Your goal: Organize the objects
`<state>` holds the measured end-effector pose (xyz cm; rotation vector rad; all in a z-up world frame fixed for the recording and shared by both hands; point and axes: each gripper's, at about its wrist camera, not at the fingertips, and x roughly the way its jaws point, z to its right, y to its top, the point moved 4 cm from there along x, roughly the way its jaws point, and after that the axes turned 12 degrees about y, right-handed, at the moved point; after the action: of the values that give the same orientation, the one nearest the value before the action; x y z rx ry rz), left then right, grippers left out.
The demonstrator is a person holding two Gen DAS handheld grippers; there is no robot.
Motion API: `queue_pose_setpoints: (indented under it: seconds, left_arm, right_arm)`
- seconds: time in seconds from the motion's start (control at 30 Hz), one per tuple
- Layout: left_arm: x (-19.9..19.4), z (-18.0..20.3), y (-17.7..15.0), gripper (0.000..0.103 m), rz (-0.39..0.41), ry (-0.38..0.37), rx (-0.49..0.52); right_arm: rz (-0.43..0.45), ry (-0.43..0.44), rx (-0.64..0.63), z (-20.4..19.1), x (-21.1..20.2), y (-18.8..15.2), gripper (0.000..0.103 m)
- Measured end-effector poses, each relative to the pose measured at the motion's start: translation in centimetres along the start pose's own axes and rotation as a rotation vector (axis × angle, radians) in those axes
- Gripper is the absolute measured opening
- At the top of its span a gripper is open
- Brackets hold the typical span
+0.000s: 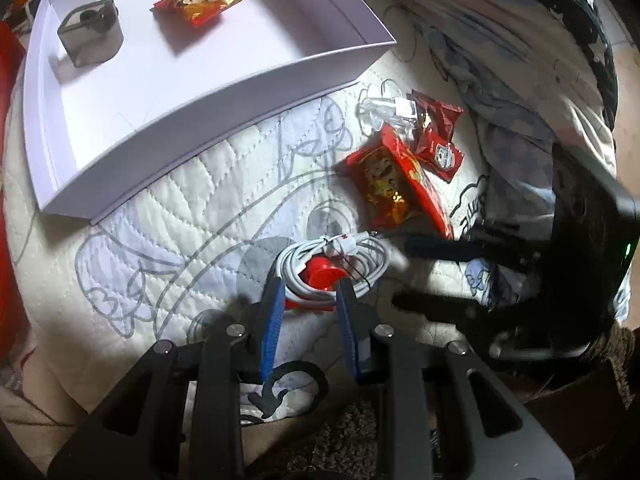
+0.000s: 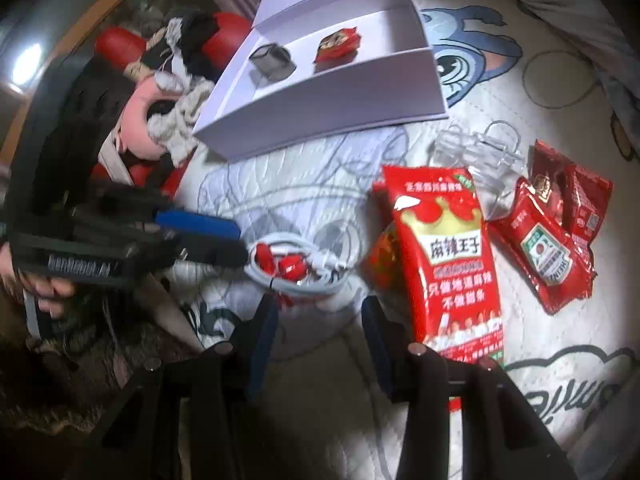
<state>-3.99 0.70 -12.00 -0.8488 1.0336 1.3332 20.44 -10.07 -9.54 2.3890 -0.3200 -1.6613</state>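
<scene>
A coiled white cable with a red piece inside it lies on the quilt. It also shows in the right wrist view. My left gripper is open, its blue fingers on either side of the coil's near edge. My right gripper is open just short of the coil. A white open box holds a grey metal clip and a red-gold snack packet. A large red snack bag, ketchup sachets and clear plastic clips lie to the right.
The quilted bedcover has cartoon prints. Plush toys and clothes are piled left of the box. Rumpled bedding lies at the right. A brown rug is at the near edge.
</scene>
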Motion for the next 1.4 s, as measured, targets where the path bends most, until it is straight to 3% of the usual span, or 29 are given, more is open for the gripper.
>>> queue_pose_setpoints:
  seconds: [0.13, 0.3, 0.37, 0.4, 0.6, 0.73, 0.93, 1.1, 1.23, 1.33, 1.4]
  left_arm:
    - [0.6, -0.4, 0.6, 0.024, -0.011, -0.029, -0.024]
    - [1.4, -0.3, 0.7, 0.024, -0.036, -0.027, -0.01]
    - [1.4, -0.5, 0.6, 0.024, -0.041, -0.026, -0.007]
    - [1.4, -0.5, 0.7, 0.024, -0.042, -0.028, -0.007]
    - [0.7, -1.2, 1.0, 0.024, -0.029, -0.034, -0.004]
    - [0.2, -0.4, 1.0, 0.024, -0.016, -0.07, 0.051]
    - [0.3, 1.9, 0.8, 0.04, -0.018, -0.114, 0.165]
    - [1.2, 3.2, 1.6, 0.04, -0.034, -0.107, 0.208]
    - [3.2, 4.7, 1.8, 0.049, -0.081, -0.104, 0.265]
    - [4.9, 5.6, 1.6, 0.048, -0.132, -0.069, 0.321]
    - [5.3, 6.2, 1.1, 0.048, -0.151, -0.09, 0.366]
  right_arm:
    - [-0.025, 0.049, 0.01, -0.4, 1.3, -0.5, 0.043]
    - [-0.019, 0.061, -0.022, -1.4, 3.3, 0.1, 0.03]
    - [-0.008, 0.031, -0.03, -1.3, 3.9, 0.6, 0.027]
    - [0.041, -0.03, 0.047, -1.0, 4.1, 0.9, 0.026]
    - [0.059, 0.012, 0.017, -1.4, 4.0, 1.6, 0.003]
    - [0.053, 0.017, 0.033, -1.4, 3.5, 1.1, 0.001]
    - [0.06, 0.032, 0.067, -0.9, 2.1, -0.3, 0.001]
    - [0.056, 0.021, 0.089, -1.4, 1.3, -1.2, 0.001]
    - [0.052, 0.008, 0.107, -1.2, 0.9, -2.3, 0.001]
    - [0.055, 0.009, 0.121, -0.9, 0.7, -3.0, 0.001]
    - [0.052, 0.004, 0.127, -0.8, 0.7, -3.4, 0.001]
